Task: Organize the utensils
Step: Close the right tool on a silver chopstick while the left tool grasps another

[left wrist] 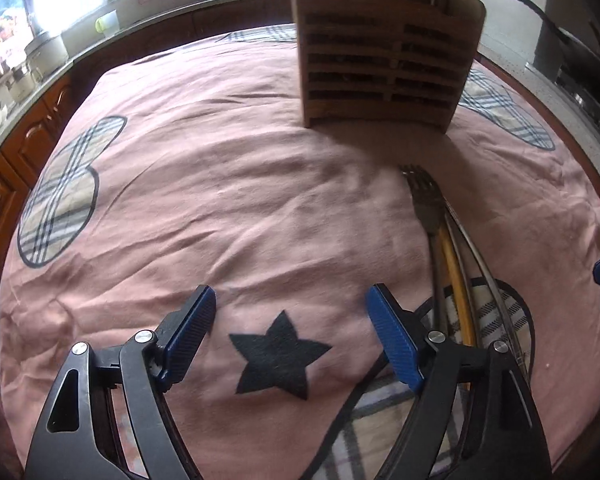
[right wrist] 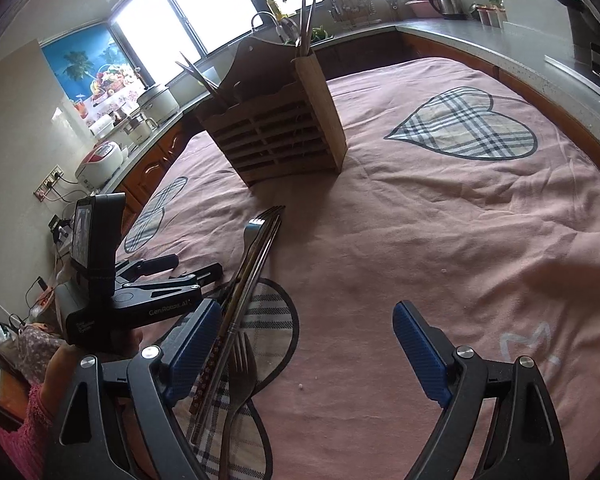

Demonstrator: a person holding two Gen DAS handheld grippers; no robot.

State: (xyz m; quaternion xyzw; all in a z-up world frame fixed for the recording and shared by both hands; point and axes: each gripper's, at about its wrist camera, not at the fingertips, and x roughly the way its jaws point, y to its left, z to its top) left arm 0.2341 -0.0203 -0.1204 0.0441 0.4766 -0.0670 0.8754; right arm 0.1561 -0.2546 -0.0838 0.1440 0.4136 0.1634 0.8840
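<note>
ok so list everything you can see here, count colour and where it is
utensil holder: one, brown slatted wood, standing at the far middle of the cloth, chopsticks sticking out of its top
forks: two, silver, lying in the loose bundle on the near cloth, tines at opposite ends
chopsticks: several, yellow, metal and patterned, lying in the same bundle
cloth: one, pink with plaid hearts and a black star, covering the table
kettle: one, steel, on the far counter
rice cooker: one, white and red, on the left counter
left hand-held gripper: one, black with blue pads, open over the star
right hand-held gripper: one, same colours, open beside the bundle
</note>
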